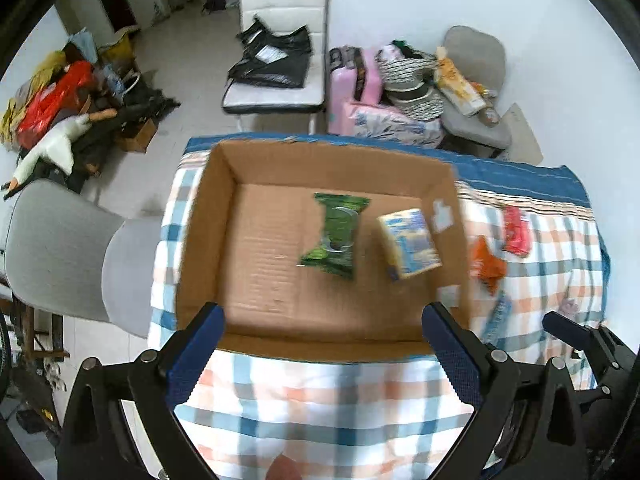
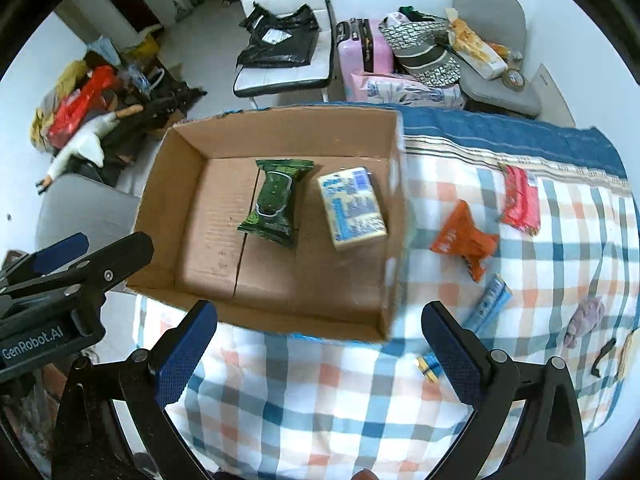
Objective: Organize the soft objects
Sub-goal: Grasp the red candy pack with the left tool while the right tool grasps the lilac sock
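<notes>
Left hand-held gripper [image 1: 322, 334]: wide apart, empty.
Right hand-held gripper [image 2: 319, 332]: wide apart, empty.
Cardboard box [image 2: 192, 184]: holds green wipes pack [image 2: 274, 208] beside tissue pack [image 2: 352, 208].
Checked cloth [image 2: 540, 264]: orange packet [image 2: 464, 240], red packet [image 2: 520, 200].

Legible text: "GenRobot.AI", white letters on the black body of the left gripper [image 2: 60, 254], right wrist view. Print on the packets in the box is too blurred to read.

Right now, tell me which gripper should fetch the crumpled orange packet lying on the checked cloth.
Right. The crumpled orange packet lies right of the brown cardboard box, on the right gripper's side. The left gripper faces the box interior. Both are open and empty.
</notes>
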A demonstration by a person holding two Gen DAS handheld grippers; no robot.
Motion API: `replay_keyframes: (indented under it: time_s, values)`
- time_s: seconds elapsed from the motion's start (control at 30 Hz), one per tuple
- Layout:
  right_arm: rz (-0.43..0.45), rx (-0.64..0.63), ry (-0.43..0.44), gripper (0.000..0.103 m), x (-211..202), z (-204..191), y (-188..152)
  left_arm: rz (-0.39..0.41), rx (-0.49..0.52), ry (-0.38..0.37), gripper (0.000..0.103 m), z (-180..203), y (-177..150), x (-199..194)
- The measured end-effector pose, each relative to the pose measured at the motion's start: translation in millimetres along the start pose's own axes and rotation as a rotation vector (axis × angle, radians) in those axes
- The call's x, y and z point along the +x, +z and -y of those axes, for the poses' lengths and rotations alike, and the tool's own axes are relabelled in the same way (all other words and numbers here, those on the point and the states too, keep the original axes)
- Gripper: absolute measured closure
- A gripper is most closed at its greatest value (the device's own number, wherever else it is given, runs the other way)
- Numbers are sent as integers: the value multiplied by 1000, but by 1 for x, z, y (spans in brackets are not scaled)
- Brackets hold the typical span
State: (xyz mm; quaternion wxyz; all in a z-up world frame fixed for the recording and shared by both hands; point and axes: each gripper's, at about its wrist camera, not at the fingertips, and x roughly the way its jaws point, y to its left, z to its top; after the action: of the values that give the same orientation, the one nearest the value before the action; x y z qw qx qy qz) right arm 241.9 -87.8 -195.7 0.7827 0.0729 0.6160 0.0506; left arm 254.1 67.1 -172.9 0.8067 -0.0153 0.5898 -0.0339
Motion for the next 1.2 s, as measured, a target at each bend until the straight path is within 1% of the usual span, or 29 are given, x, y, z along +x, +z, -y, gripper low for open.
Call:
replay_keyframes:
  time_s: [0.1,0.17,0.2,0.3,0.33,0.37,0.4,0.43,0.5,0.53,0.6,0.67,0.73,0.77,0.8,0.83,0.9,0.97,1.0,1.03,1.07,1.1,1.2]
  values:
    - [18,61,4,0,-19,43,-9,8,47,-24,2,43,2,-7]
    - [26,114,-16,0,-31,83,-15,-4,67,-70,2,77,4,-4]
    - [29,137,-27,0,-36,100,-17,-20,76,-86,2,91,5,0]
    - [33,228,-91,0,-47,170,-24,-101,97,-158,2,143,9,22]
    - [31,255,-101,0,-48,187,-26,-120,102,-173,2,159,12,30]
    - [22,297,-118,0,-49,213,-30,-146,115,-181,2,180,15,42]
    - [15,332,-132,0,-49,233,-33,-159,125,-182,2,194,18,48]
    - [11,383,-146,0,-47,263,-37,-171,135,-183,2,208,19,56]
    - [-3,458,-163,0,-42,304,-43,-199,163,-175,2,240,25,75]
    - [-18,516,-164,0,-35,332,-47,-214,179,-169,2,256,30,86]
    - [-38,597,-170,0,-20,369,-52,-233,206,-155,2,278,37,104]
    - [-70,702,-151,1,3,414,-60,-251,226,-140,2,297,46,122]
    - [-120,786,-121,4,30,446,-68,-273,239,-120,2,310,54,142]
    - [-136,815,-100,7,42,455,-72,-290,247,-117,2,320,60,156]
    - [-155,838,-81,12,55,464,-74,-303,250,-116,2,325,64,165]
    - [-189,856,-77,16,72,474,-75,-314,251,-104,2,330,68,175]
    - [-222,890,-44,18,94,487,-78,-351,255,-90,2,342,76,200]
    - [-248,921,-22,29,114,496,-82,-390,252,-74,2,348,84,223]
    - [-256,935,-15,43,120,499,-84,-413,249,-71,2,351,87,236]
    - [-262,953,1,52,126,502,-85,-434,249,-65,2,354,90,247]
    - [-259,961,4,53,128,503,-86,-455,246,-66,2,357,92,258]
    - [-252,961,-6,56,127,504,-84,-468,241,-70,2,361,96,269]
    - [-241,894,-32,58,120,497,-74,-508,251,-67,2,374,101,295]
